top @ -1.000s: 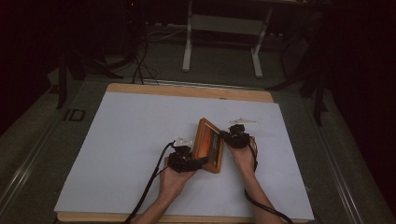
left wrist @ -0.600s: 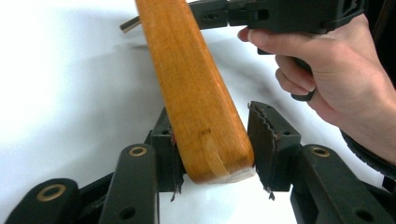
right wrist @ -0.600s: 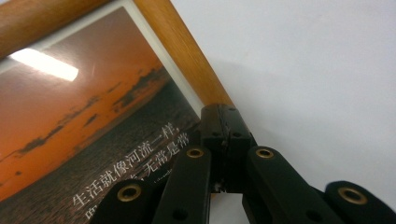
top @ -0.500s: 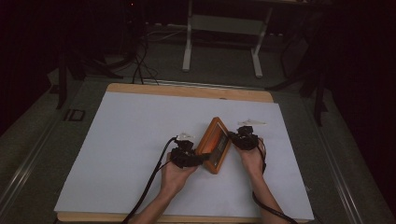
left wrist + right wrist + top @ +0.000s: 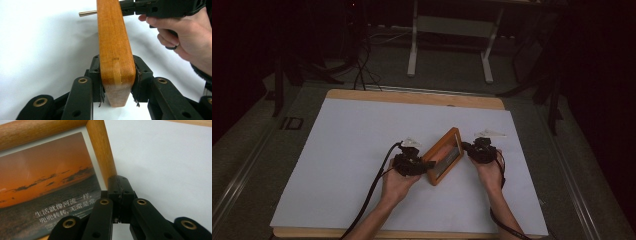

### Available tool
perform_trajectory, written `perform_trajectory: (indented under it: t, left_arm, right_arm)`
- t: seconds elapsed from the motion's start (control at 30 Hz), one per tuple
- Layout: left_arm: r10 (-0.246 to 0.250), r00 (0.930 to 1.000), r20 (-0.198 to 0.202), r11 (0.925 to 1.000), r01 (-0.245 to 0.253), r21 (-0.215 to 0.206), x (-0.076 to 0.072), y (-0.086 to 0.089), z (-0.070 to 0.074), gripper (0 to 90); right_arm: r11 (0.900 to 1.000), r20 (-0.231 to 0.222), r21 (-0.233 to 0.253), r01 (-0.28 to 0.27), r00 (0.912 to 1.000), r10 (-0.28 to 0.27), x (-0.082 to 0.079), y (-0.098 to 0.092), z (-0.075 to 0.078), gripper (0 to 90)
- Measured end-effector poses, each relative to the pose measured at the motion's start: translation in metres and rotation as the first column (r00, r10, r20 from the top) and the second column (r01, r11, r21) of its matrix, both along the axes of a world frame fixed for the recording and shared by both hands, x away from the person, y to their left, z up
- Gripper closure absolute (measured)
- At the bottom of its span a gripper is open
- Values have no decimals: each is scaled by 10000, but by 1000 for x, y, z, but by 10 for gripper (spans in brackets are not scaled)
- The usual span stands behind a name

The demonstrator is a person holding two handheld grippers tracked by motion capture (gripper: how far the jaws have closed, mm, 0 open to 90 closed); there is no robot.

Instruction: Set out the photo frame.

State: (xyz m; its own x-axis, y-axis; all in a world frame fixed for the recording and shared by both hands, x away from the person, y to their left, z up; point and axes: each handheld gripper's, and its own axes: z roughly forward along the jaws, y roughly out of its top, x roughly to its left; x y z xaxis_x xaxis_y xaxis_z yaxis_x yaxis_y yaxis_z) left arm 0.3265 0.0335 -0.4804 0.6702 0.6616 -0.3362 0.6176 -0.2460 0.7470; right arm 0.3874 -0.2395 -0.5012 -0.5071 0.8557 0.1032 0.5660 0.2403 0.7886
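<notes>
- One wooden picture frame [image 5: 443, 156] is the work piece: stood on edge, tilted, mid-worktop, slightly toward 5 o'clock from center. It runs diagonally, near end at 7 o'clock, far end at 1 o'clock.
- Frame holds a sunset photo [image 5: 47, 185] w/ white printed text, seen in the right gripper view; the glass side faces the right hand.
- A brass-colored pin [image 5: 88, 13] sticks out from the frame's far part in the left gripper view; prob. stand or hinge hardware, can't tell which.
- Left gripper [image 5: 411, 165]: jaws closed onto the frame's near end, pads pressed on both faces of the wood (clear in left gripper view [image 5: 118, 82]).
- Right gripper [image 5: 472, 148]: at the frame's 3 o'clock side. In its own view [image 5: 121, 195] the jaws are together w/ nothing visible between them, tips just below the frame's corner edge. Touching the wood or just beside it: can't tell.
- Both sit on a white sheet [image 5: 362, 150] covering the worktop [image 5: 412, 96], wood rim showing at 12 o'clock.
- Step, as I judge it: frame is being raised and steadied two-handed, prob. to stand it upright or set up its back support.
- Next move calls for: left keeps its clamp firm, right braces or takes the far side, then tilt gently so the bottom edge doesn't skid on the sheet.
</notes>
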Motion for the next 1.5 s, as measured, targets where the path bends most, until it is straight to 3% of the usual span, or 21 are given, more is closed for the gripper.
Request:
perform_trajectory:
  t: [0.03, 0.2, 0.27, 0.3, 0.33, 0.4, 0.47, 0.53, 0.57, 0.6, 0.67, 0.73, 0.9, 0.97, 1.17, 1.23, 1.3, 1.37, 1.47, 1.5]
  left_arm:
    - [-172, 9995, 246, 9997, 168, 189, 0, 2, 2, 686]
    - [-517, 9970, 573, 9975, 489, 502, 0, 11, 7, 690]
    - [-887, 9907, 1032, 9929, 796, 888, 0, 20, 12, 690]
    - [-887, 9907, 1032, 9929, 796, 888, 0, 20, 12, 690]
    - [-1074, 9841, 1415, 9896, 921, 1106, -1, 25, 15, 690]
    - [-1124, 9814, 1557, 9885, 945, 1179, -1, 28, 16, 690]
    - [-1300, 9701, 2049, 9855, 1036, 1345, -4, 34, 15, 690]
    - [-1401, 9628, 2309, 9835, 1084, 1447, -7, 35, 11, 689]
    - [-1401, 9628, 2309, 9835, 1084, 1447, -7, 35, 11, 689]
    - [-1426, 9575, 2506, 9831, 1078, 1477, -12, 36, 6, 688]
    - [-1387, 9571, 2545, 9836, 1032, 1480, -13, 37, 3, 687]
    - [-1076, 9589, 2626, 9915, 840, 995, -16, 41, -3, 685]
    - [-897, 9578, 2729, 9957, 794, 483, -18, 44, -9, 677]
    - [-1039, 9559, 2748, 9945, 959, 425, -20, 44, -13, 661]
    - [-1122, 9593, 2592, 9932, 1002, 589, -26, 40, -31, 638]
    - [-1226, 9586, 2571, 9883, 940, 1205, -27, 36, -39, 643]
    - [-1146, 9604, 2538, 9897, 883, 1129, -28, 37, -45, 660]
    - [-1092, 9598, 2587, 9912, 856, 1008, -28, 38, -46, 666]
    - [-1160, 9503, 2888, 9888, 828, 1244, -29, 37, -45, 679]
    - [-1160, 9503, 2888, 9888, 828, 1244, -29, 37, -45, 683]
  right_arm:
    - [9999, 47, -3, -101, 9999, 101, -2, -1, 1, 900]
    - [9995, 124, -112, -280, 9995, 281, -5, -1, 3, 900]
    - [9993, 160, -129, -346, 9993, 348, -6, 0, 3, 900]
    - [9993, 160, -129, -346, 9993, 348, -6, 0, 3, 900]
    - [9992, 182, -126, -391, 9991, 393, -7, 0, 4, 900]
    - [9990, 204, -122, -434, 9988, 436, -7, 1, 4, 900]
    - [9986, 224, -148, -504, 9985, 508, -8, 1, 4, 900]
    - [9983, 244, -181, -559, 9981, 564, -9, 2, 4, 900]
    - [9983, 244, -181, -559, 9981, 564, -9, 2, 4, 900]
    - [9981, 260, -191, -584, 9979, 589, -9, 3, 4, 900]
    - [9980, 256, -195, -594, 9979, 599, -9, 3, 4, 900]
    - [9977, 261, -221, -635, 9976, 641, -9, 4, 4, 900]
    - [9970, 314, -236, -732, 9968, 739, -10, 6, 5, 900]
    - [9964, 347, -260, -801, 9961, 810, -10, 8, 6, 900]
    - [9956, 390, -265, -893, 9952, 903, -11, 8, 7, 900]
    - [9954, 402, -277, -914, 9949, 924, -12, 8, 7, 900]
    - [9954, 394, -276, -922, 9949, 932, -12, 7, 8, 900]
    - [9956, 421, -260, -903, 9949, 913, -12, 6, 8, 900]
    - [9953, 438, -251, -932, 9946, 943, -12, 4, 9, 900]
    - [9953, 441, -231, -944, 9945, 954, -12, 4, 8, 900]
